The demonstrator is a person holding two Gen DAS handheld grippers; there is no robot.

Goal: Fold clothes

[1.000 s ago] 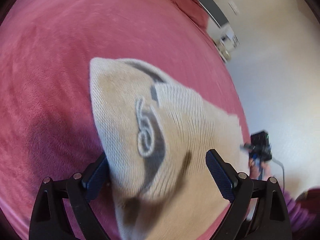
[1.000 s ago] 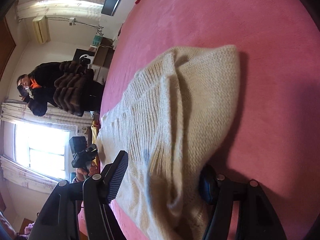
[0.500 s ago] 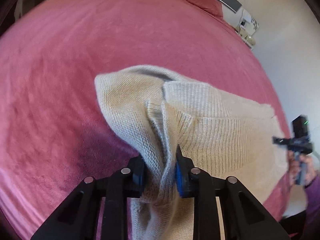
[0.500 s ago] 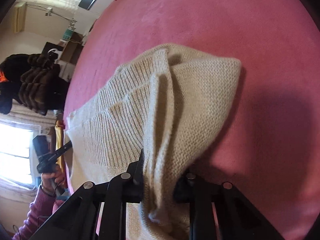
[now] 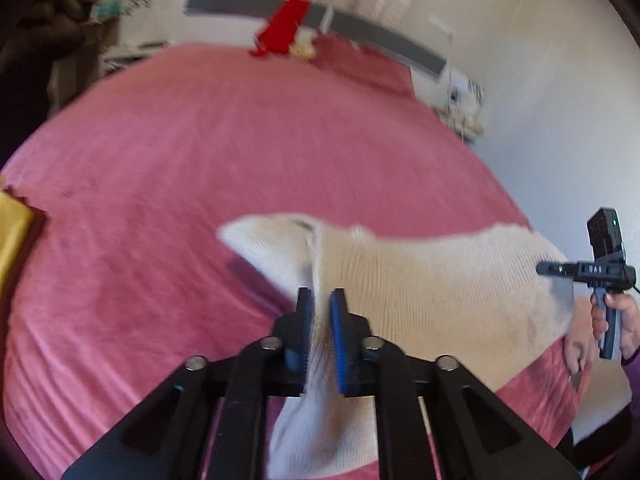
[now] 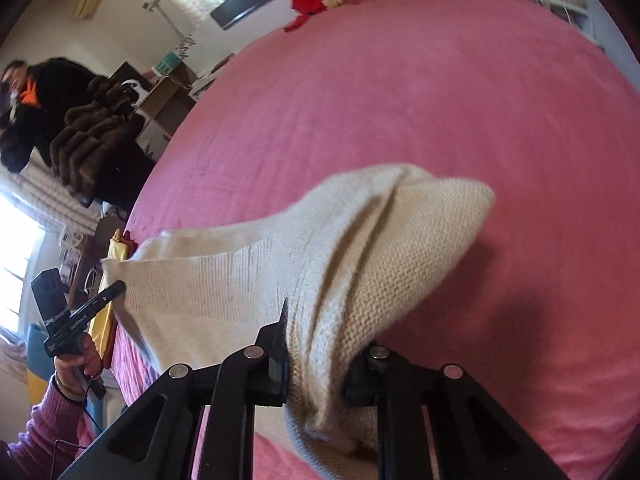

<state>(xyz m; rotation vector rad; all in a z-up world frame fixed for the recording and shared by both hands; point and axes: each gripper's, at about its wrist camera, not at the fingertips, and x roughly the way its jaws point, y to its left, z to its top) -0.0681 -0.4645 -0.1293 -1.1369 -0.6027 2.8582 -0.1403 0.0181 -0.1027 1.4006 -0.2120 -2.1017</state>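
A broad stretch of pink bedspread is seen bare toward the headboard, with a red cloth at that far edge. The cream knitted sweater is held lifted near the bed's near edge, bunched at both ends. The left gripper and the right gripper are each clamped on its fabric.

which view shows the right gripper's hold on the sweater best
The right wrist view: the right gripper is shut on a thick bunch of the cream sweater, close and fairly sharp. The left wrist view shows that gripper small at the sweater's far edge, its fingers side-on.
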